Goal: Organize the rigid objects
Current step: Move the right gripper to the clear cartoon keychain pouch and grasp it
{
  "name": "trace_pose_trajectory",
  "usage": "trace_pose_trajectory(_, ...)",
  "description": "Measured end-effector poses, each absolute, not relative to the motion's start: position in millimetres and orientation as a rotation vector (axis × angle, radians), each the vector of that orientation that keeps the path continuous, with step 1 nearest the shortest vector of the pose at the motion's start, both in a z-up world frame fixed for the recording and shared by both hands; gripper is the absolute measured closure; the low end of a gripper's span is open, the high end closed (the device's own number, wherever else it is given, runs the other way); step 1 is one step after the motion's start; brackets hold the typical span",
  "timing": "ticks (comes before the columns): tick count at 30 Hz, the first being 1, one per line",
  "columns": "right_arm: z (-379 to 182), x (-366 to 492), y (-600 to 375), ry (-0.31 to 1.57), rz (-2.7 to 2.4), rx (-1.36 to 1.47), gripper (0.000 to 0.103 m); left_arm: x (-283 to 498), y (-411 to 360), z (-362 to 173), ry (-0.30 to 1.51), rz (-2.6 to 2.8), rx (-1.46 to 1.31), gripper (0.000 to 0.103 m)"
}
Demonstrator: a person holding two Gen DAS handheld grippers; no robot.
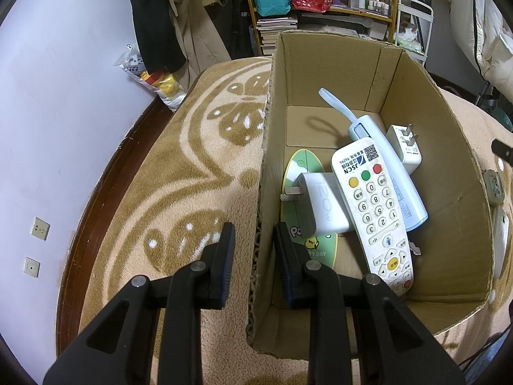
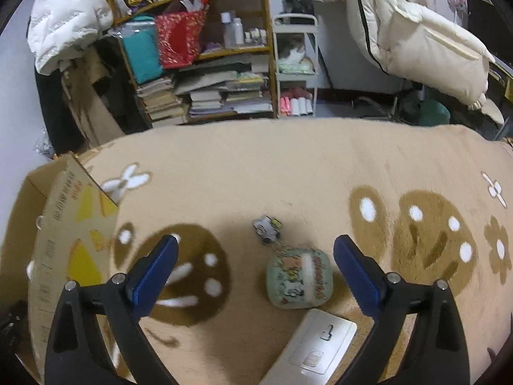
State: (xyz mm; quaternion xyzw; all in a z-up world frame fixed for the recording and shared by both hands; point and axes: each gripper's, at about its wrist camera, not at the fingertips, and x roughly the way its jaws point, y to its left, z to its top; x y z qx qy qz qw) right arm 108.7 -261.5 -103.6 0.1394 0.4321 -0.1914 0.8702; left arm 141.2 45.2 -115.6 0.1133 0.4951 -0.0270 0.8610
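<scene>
Fingers of the left gripper (image 1: 253,256) stand on both sides of the near-left wall of the box (image 1: 449,166), one outside and one inside. A small gap shows on each side of the cardboard, so they bracket the wall and do not seem to clamp it yet. The right gripper (image 2: 256,266) hangs wide open and empty over the blanket (image 2: 288,166), with the earbud case (image 2: 299,277) lying between its fingers, nearer to the right one.

As a judgement, the task is more than half done. Inside the box already lie a remote (image 1: 375,205), a power bank (image 1: 397,176), two chargers (image 1: 320,205) and a green disc (image 1: 301,166), piled loosely on each other. Left outside are the case with its keychain charm (image 2: 267,227) and a flat white device (image 2: 315,349) just behind it, near the camera.

Only the left view shows what is in the box; the right view gives just its printed outer wall at the left edge. Only the right view shows clearly the things which still wait on the blanket; the left view catches them just as slivers at its right border.
</scene>
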Motion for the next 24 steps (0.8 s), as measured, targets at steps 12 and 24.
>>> trace_pose_trajectory(12, -139, 100, -276, 0.96, -0.428, 0.363, 0.009, 141, 46, -115, 1.038, -0.056, 0.239, 0.078)
trace_pose_trajectory(24, -146, 101, -275, 1.006, -0.44, 0.349, 0.043, 141, 46, -115, 1.038, -0.056, 0.239, 0.078)
